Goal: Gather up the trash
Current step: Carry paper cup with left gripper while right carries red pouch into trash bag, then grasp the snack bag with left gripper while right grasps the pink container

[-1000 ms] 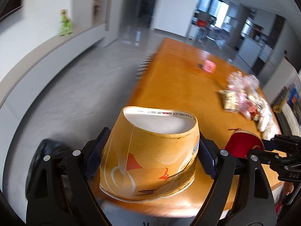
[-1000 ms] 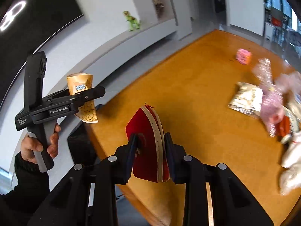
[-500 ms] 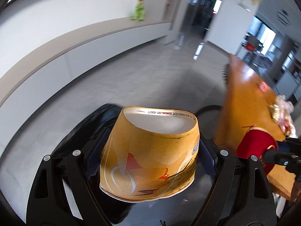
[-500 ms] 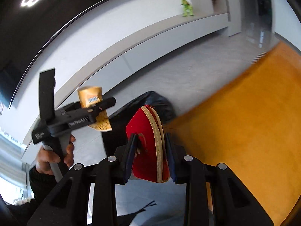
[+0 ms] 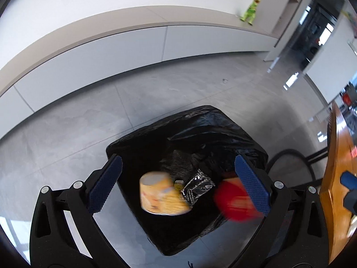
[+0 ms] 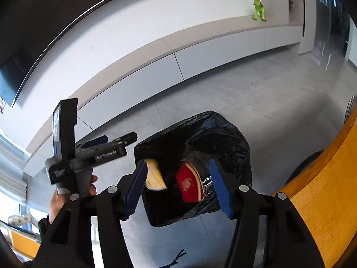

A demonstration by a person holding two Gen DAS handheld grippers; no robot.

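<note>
A bin lined with a black bag (image 5: 212, 120) (image 6: 212, 125) stands on the grey floor below both grippers. My left gripper (image 5: 177, 172) (image 6: 120, 137) hangs over its mouth, jaws opening, with nothing pressed between the pads. The orange paper cup (image 5: 162, 195) (image 6: 154, 174) is blurred, dropping into the bag. My right gripper (image 6: 178, 174) is also opening above the bag. The red cup (image 5: 234, 203) (image 6: 189, 184) falls free below it. A crumpled silver wrapper (image 5: 197, 187) lies inside the bag.
The orange table's edge (image 5: 334, 156) (image 6: 323, 178) runs along the right, close to the bin. A black chair frame (image 5: 287, 163) sits beside it. A low white cabinet lines the wall, with a green toy dinosaur (image 5: 251, 14) (image 6: 257, 6) on top. A hand (image 6: 73, 192) holds the left gripper.
Both grippers swung from the table to above the bin. Each has opened: the orange cup has left the left gripper and the red cup the right, both dropping into the bag.
</note>
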